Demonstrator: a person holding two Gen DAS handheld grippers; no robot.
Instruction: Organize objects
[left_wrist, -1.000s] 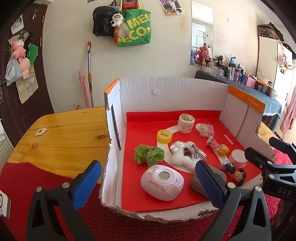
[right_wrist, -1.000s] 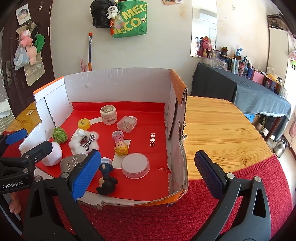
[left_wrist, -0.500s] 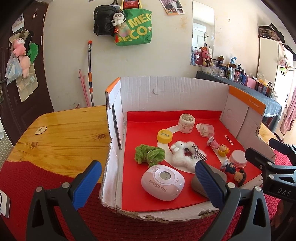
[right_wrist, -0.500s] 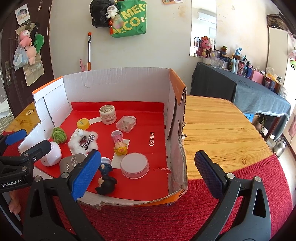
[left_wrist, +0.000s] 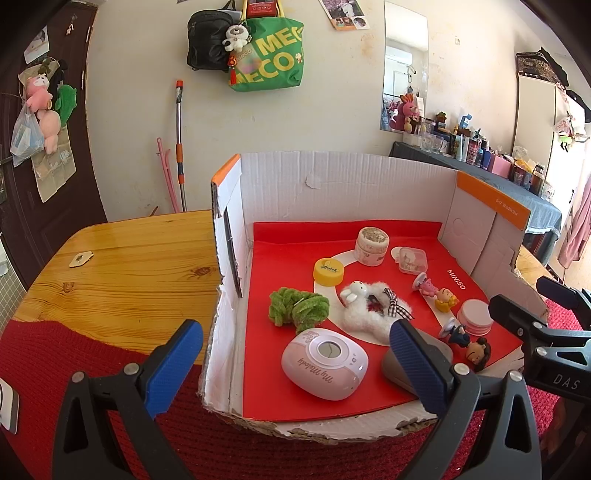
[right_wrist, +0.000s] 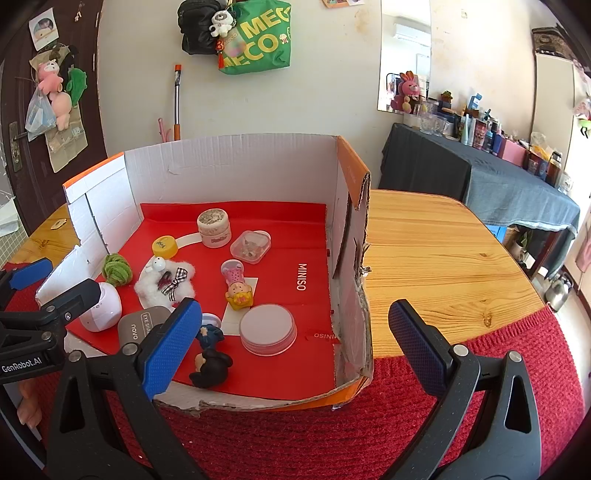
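Both jaws released, empty: left gripper (left_wrist: 291, 358), right gripper (right_wrist: 291, 339). All trinkets lie inside cardboard box (right_wrist: 236, 162); stage indeterminate.

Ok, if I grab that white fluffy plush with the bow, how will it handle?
The plush looks soft and fuzzy, so it will probably squash between the fingers and feel light. It lies flat and sprawled, so it likely droops rather than staying stiff. The checked bow sits loose on top and could snag; rolling seems unlikely.
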